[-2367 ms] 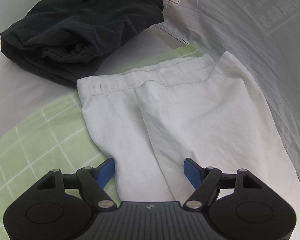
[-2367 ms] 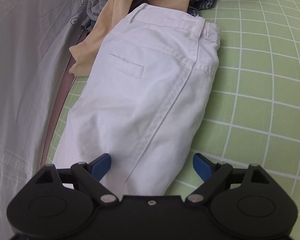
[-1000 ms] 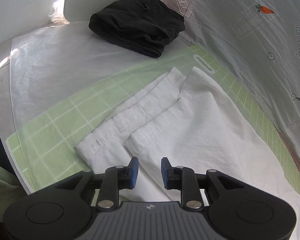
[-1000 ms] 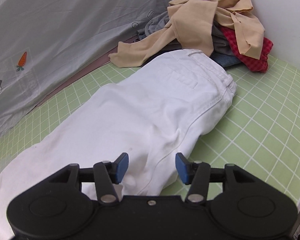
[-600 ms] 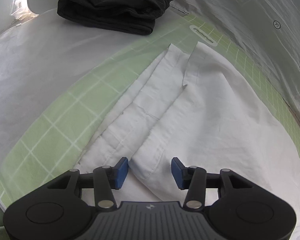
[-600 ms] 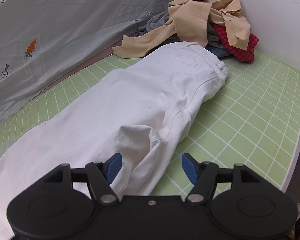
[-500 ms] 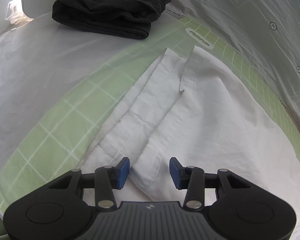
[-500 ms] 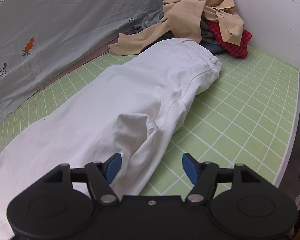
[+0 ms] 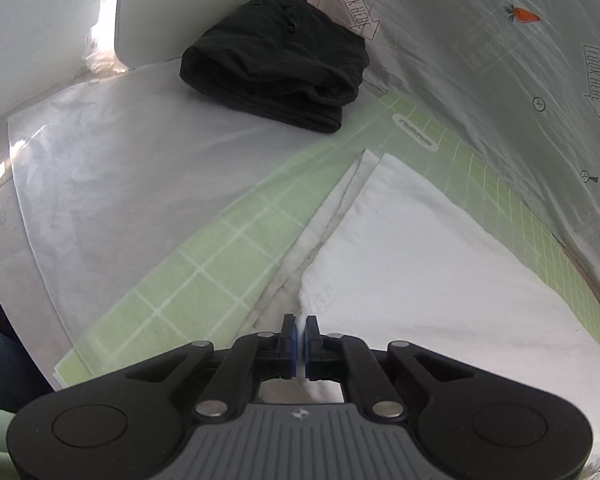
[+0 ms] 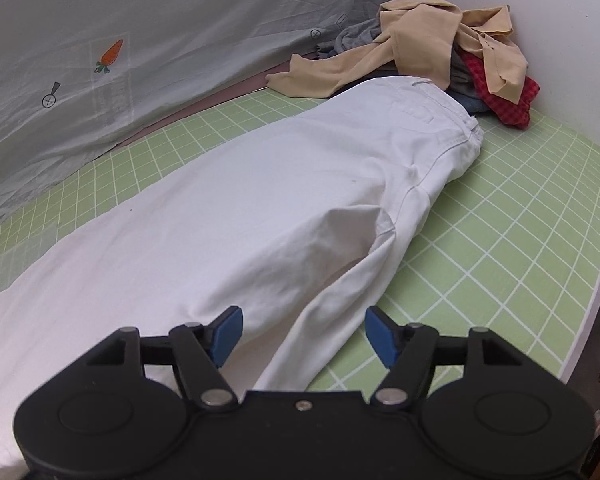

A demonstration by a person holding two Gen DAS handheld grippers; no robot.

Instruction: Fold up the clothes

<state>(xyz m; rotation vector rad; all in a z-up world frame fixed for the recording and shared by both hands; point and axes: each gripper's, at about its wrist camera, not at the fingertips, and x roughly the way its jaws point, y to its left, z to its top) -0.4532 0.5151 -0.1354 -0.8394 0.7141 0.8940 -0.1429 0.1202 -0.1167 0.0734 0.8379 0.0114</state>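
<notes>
White trousers lie folded lengthwise along a green grid mat. Their waistband end points toward the clothes pile in the right wrist view. In the left wrist view the leg hems lie on the mat, and my left gripper is shut on the near hem edge, white cloth showing between its blue pads. My right gripper is open over the trousers' near side, its blue fingertips straddling a raised fold of white cloth without touching it.
A folded black garment sits on a white sheet at the far end. A heap of tan, grey and red clothes lies in the corner by the white wall. A grey carrot-print cloth hangs along one side. The mat's front edge drops off at right.
My left gripper has shut on the hem edge, which was loose between open fingers half a second ago. The right gripper stayed open and shifted slightly closer over the trousers.
</notes>
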